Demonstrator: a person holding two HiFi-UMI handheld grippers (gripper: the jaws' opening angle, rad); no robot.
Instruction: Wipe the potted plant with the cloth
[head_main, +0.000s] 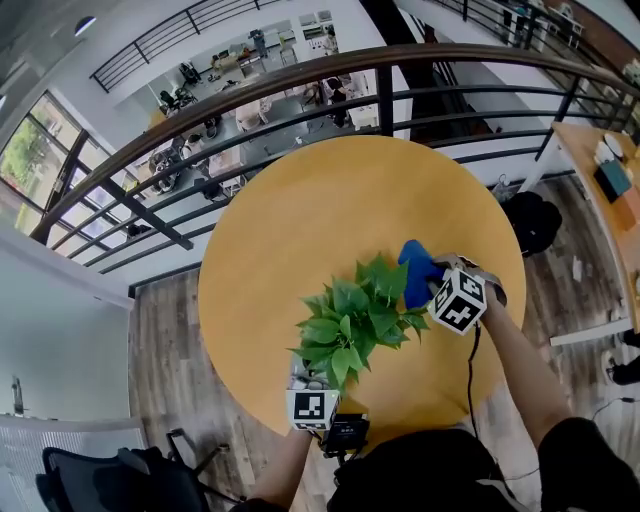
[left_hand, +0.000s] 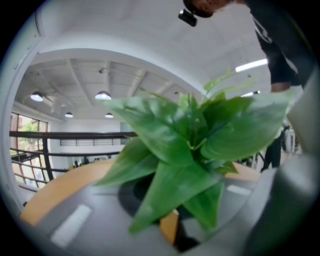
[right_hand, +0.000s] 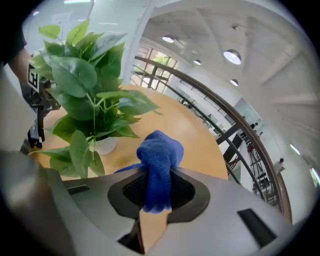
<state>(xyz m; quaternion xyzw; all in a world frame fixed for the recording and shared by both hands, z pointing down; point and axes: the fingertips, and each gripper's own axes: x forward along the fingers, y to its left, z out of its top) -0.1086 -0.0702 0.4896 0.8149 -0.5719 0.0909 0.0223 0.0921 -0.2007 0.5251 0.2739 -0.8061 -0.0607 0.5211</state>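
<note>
Setting: round wooden tabletop (head_main: 300, 220) beside a curved railing (head_main: 300, 90), with a lower floor visible beyond.
Potted plant (head_main: 350, 325): stands on the near side of the tabletop, upright in a white pot (right_hand: 106, 145).
Left gripper (left_hand: 172, 227): at the near edge by the plant; fingers clenched, leaves directly in front.
Right gripper (right_hand: 156, 210): right of the foliage; fingers grasping the cloth.
Cloth (head_main: 418, 265): blue, bunched, just beside the far-right leaves.

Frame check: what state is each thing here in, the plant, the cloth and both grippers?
potted plant: upright on the round table.
blue cloth: bunched, clamped between the right jaws, close beside the leaves.
right gripper: shut on the blue cloth.
left gripper: shut, low at the plant, leaves across its jaws.
</note>
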